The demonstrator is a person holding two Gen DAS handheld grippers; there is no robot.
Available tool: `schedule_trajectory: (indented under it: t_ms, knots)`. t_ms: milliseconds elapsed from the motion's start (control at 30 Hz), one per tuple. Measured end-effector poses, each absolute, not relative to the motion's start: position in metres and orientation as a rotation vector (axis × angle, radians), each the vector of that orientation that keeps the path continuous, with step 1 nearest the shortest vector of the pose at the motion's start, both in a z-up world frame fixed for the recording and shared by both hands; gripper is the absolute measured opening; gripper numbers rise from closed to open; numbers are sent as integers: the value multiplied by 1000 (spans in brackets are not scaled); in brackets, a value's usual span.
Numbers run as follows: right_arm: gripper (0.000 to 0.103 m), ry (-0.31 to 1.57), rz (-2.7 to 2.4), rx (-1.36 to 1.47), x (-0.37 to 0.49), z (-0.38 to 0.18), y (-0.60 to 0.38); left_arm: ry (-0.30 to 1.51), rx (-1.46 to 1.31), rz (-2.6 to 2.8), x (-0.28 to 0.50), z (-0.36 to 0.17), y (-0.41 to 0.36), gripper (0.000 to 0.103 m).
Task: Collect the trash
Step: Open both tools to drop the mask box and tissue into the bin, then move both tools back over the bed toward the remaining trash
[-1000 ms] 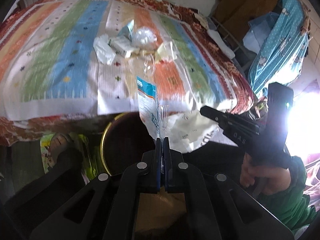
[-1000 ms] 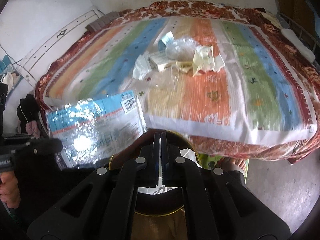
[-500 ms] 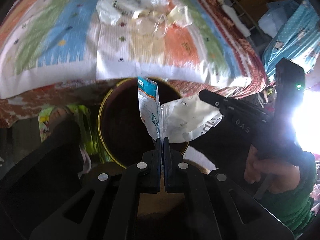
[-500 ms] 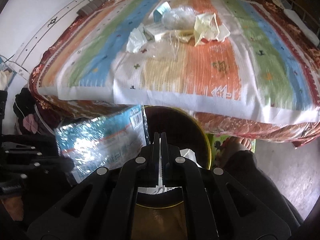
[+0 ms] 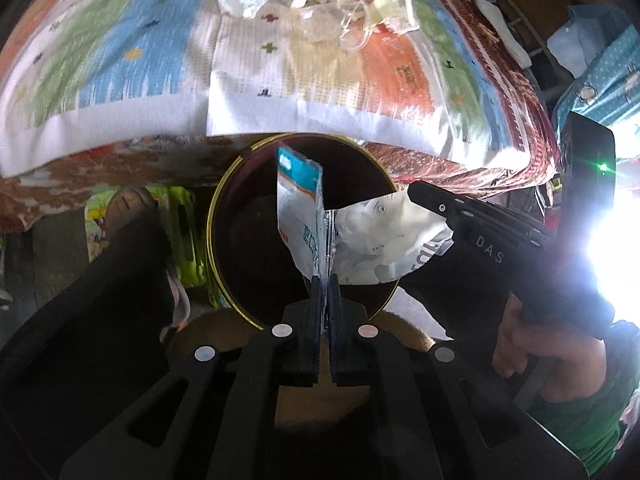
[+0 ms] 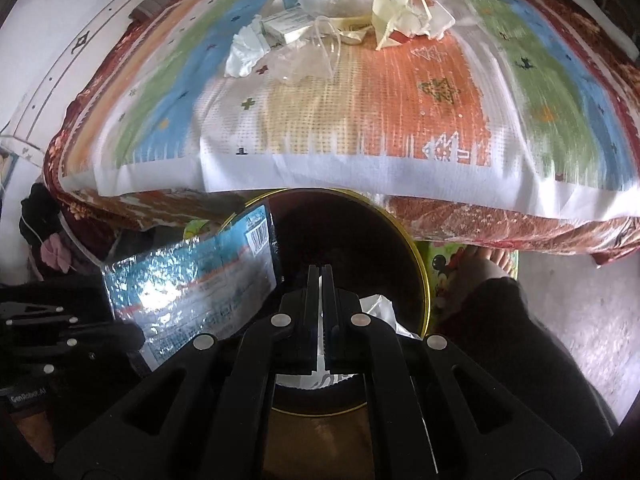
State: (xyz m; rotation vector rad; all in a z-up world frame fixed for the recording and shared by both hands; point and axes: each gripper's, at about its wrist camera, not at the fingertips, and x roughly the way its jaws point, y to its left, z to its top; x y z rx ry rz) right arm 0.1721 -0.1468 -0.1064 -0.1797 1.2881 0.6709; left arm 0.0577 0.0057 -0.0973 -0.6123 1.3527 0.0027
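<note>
My left gripper (image 5: 325,280) is shut on a blue and silver foil packet (image 5: 299,216) and holds it upright over a dark round bin with a gold rim (image 5: 224,216). The packet also shows in the right wrist view (image 6: 192,284). My right gripper (image 6: 319,270) is shut on a white plastic wrapper (image 6: 378,308), seen in the left wrist view (image 5: 380,240), and holds it over the same bin (image 6: 420,280). Several more pieces of trash (image 6: 332,12) lie on the striped bed cover (image 6: 360,112).
The bin stands on the floor against the bed's front edge. The person's legs and bare feet (image 6: 488,264) flank the bin. Clothes and a blue cloth (image 5: 600,68) hang at the right of the bed. A grey floor (image 6: 580,320) lies to the right.
Both grippers have moved down and forward from above the bed's edge to over the bin's mouth, each still holding its piece of trash.
</note>
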Motion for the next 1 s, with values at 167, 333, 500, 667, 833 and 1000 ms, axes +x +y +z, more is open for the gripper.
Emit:
schedule_trajectory:
  t_ms: [167, 333, 500, 667, 833, 1000]
  knots:
    - [26, 1308, 689, -162, 172, -109, -141, 1345, -611, 82, 60, -97, 17, 28]
    - [31, 1293, 683, -156, 174, -105, -143, 1318, -598, 94, 60, -92, 20, 36]
    - [36, 1259, 673, -137, 180, -95, -149, 1287, -584, 112, 61, -87, 23, 43]
    - [40, 1201, 662, -146, 183, -80, -152, 1257, -549, 133, 64, -79, 27, 55]
    - [41, 1133, 649, -123, 189, -65, -158, 1208, -497, 143, 72, -68, 26, 68]
    - [51, 1090, 638, -106, 201, -49, -163, 1193, -483, 159, 81, -63, 30, 74]
